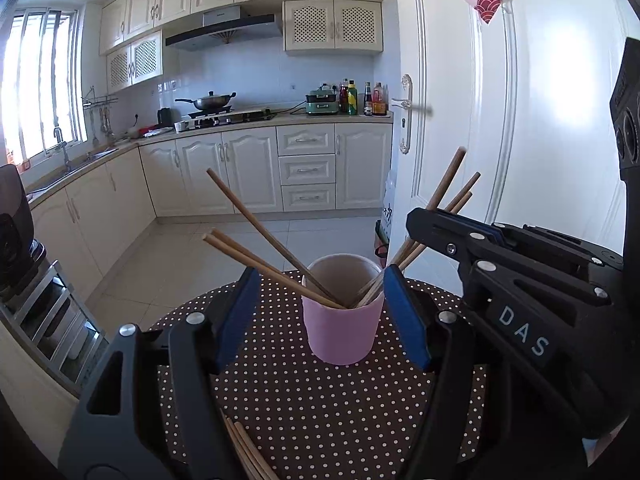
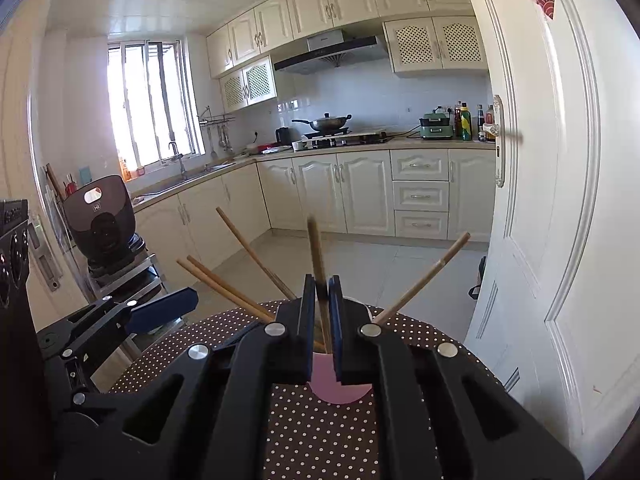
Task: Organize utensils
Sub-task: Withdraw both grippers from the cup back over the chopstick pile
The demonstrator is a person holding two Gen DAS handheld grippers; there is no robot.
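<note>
A pink cup (image 1: pixel 342 330) stands on a round brown polka-dot table (image 1: pixel 312 412) and holds several wooden chopsticks (image 1: pixel 256 220) leaning out to both sides. My left gripper (image 1: pixel 320 308) is open, its blue pads either side of the cup without touching it. More loose chopsticks (image 1: pixel 246 450) lie on the table under the left gripper. My right gripper (image 2: pixel 323 320) is shut on a chopstick (image 2: pixel 316 248), held upright with its lower end inside the cup (image 2: pixel 340 390). The right gripper also shows in the left wrist view (image 1: pixel 440 224), above the cup's right rim.
A white door (image 1: pixel 500 120) stands close on the right of the table. A steel rack with a black appliance (image 2: pixel 100 220) stands to the left. Cream kitchen cabinets, a stove with a wok (image 1: pixel 208 100) and a tiled floor lie beyond.
</note>
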